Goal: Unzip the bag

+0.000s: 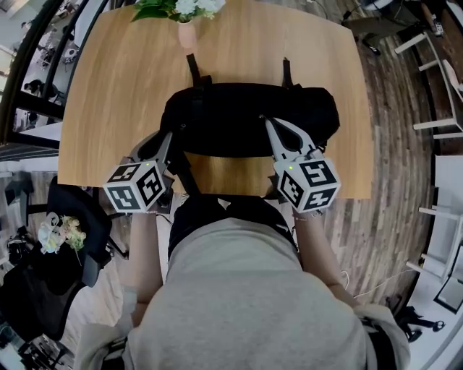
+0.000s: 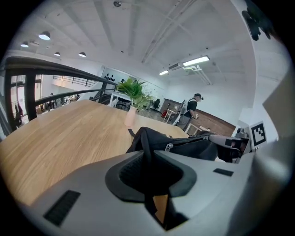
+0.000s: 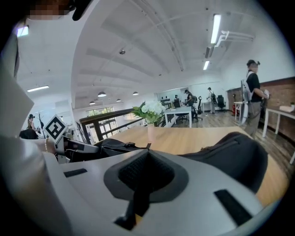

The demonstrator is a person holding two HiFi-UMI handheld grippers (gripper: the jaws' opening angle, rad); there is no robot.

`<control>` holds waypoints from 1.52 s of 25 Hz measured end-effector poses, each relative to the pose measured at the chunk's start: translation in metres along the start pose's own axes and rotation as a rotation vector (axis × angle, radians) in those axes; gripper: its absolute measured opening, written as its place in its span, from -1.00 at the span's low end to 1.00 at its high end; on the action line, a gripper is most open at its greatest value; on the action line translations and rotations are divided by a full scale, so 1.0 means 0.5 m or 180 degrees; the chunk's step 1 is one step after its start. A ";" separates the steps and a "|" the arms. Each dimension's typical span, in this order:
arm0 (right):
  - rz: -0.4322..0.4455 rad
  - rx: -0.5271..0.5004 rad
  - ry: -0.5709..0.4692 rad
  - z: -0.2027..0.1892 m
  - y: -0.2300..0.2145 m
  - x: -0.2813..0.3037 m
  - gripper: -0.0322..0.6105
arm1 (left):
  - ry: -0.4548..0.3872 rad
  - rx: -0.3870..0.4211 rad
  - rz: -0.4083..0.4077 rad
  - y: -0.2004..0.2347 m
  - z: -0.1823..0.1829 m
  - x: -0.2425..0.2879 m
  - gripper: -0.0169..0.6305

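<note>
Left gripper view shows the left gripper (image 2: 147, 156) with its jaws nearly together, pinching a black strap (image 2: 144, 138) that runs up from between the pads to the left end of the bag (image 2: 193, 148). In the right gripper view, the right gripper (image 3: 147, 154) has its jaws pressed together. A small dark tab pokes up at their tips and looks like the zip pull (image 3: 148, 146), though it is too small to be sure. From the head view those tips rest on top of the bag, right of its middle, on the zip line.

One black bag lies crosswise on the wooden table (image 1: 108, 94), close to the near edge with a narrow strip of bare wood in front of it. Its inside cannot be seen. Two shoulder straps (image 1: 193, 69) stretch from its far side toward the middle of the table. One pale vase (image 1: 187, 35) stands at the far edge, well apart from the bag, and holds white flowers (image 1: 189, 6) with green leaves.

Bare wood lies open to the left and right of the bag and behind it up to the vase. A dark railing (image 1: 29, 65) runs beyond the table's left edge, and wooden floor (image 1: 391, 130) lies off its right edge.
</note>
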State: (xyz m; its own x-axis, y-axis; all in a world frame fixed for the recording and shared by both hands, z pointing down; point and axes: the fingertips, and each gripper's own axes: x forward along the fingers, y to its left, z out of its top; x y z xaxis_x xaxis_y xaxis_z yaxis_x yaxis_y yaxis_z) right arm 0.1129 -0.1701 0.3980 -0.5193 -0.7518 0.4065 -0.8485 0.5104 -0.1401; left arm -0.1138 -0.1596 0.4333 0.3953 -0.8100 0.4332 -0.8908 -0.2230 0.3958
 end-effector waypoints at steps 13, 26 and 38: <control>0.0412 -0.0005 -0.0004 0.007 0.006 -0.009 -0.87 | -0.0539 0.0774 0.0165 -0.102 0.092 -0.034 -0.59; 0.0481 0.0047 -0.0028 0.016 0.013 -0.017 -0.87 | -0.0143 0.1823 -0.0927 -0.350 0.056 0.078 -0.30; 0.0442 0.0137 -0.0067 0.016 0.017 -0.019 -0.87 | 0.0328 0.2842 -0.0906 -0.384 -0.010 0.146 -0.30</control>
State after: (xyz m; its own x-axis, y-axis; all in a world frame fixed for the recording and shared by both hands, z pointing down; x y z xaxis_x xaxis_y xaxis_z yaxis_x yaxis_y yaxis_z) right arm 0.1099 -0.1617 0.3857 -0.6336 -0.6839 0.3616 -0.7717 0.5921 -0.2323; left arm 0.0871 -0.1730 0.3931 0.6043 -0.6187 0.5020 -0.5830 -0.7728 -0.2508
